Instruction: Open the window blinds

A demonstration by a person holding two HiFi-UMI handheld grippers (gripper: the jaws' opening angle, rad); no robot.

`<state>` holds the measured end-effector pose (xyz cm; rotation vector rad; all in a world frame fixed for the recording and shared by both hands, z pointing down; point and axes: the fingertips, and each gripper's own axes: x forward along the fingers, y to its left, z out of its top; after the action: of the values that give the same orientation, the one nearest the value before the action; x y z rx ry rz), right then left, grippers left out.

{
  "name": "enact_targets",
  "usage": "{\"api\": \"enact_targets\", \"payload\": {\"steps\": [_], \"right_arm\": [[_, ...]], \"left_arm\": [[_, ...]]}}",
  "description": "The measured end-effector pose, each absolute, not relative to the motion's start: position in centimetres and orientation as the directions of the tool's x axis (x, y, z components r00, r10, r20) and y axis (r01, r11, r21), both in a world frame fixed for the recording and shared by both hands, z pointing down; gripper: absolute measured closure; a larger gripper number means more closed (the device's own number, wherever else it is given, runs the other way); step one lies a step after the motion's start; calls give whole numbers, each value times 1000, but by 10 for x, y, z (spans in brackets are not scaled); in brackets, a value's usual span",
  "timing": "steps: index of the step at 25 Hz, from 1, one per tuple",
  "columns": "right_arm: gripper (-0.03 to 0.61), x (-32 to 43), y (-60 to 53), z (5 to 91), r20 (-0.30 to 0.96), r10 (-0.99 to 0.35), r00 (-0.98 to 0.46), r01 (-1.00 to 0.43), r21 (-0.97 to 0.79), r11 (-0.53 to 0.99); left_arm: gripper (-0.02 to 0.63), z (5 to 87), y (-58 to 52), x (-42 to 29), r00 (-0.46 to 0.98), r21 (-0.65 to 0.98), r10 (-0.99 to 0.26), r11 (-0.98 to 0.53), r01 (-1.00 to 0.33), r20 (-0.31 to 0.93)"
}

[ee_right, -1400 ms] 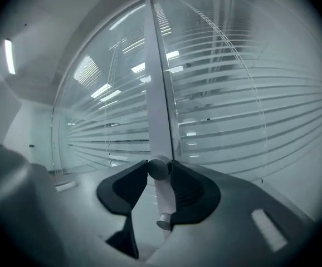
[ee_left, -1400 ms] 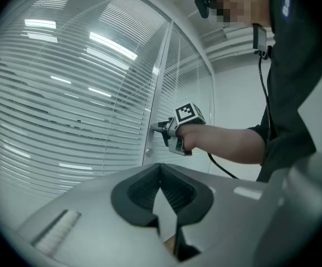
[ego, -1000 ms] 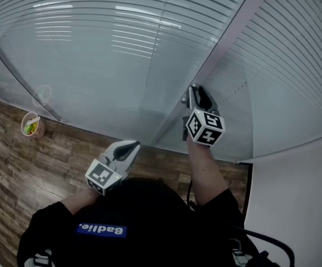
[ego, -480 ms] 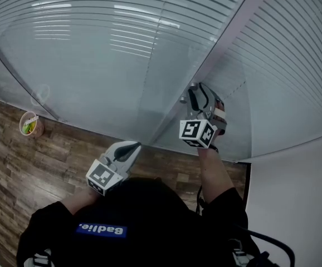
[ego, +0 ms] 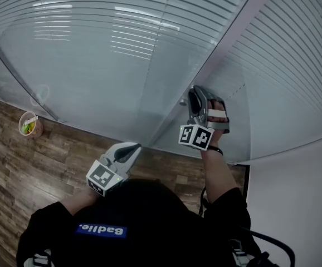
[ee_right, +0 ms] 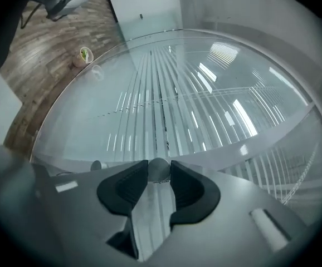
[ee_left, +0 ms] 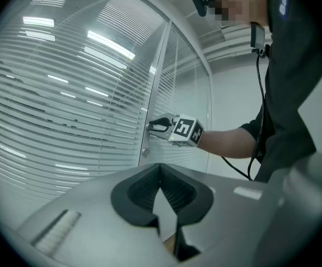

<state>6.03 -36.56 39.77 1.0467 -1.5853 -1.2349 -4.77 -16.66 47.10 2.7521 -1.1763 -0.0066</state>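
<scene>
Rolled since earlier, the right tool (ego: 193,96) — forearm outstretched — is closing on the knob (ee_right: 160,170).

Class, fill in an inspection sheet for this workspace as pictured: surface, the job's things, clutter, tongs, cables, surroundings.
Surface: wood-plank floor below the glass.
Job's things: blinds with level slats behind glass; knob at the frame post.
Clutter: one small cup on the floor beside the glass.
Tongs: right tongs closing, the knob between their pads; left tongs shut with nothing between them, held back from the glass.
Cables: black cable trailing at the person's right side.
Surroundings: white wall right of the glass.
</scene>
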Motion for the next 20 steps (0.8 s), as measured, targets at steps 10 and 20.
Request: {"api": "enact_targets", "payload": {"steps": [10,20], "right_arm": [[448,61,-370,389,127,-945,-303,-480,836,266],[446,71,-377,390,121,-941,-316,-823,460,335]], "left_arm": [[614,471,-170,-46,698,138,-714,-686,-714,61],[614,476,-174,-45,697,147,-713,-684,-715,71]]}}
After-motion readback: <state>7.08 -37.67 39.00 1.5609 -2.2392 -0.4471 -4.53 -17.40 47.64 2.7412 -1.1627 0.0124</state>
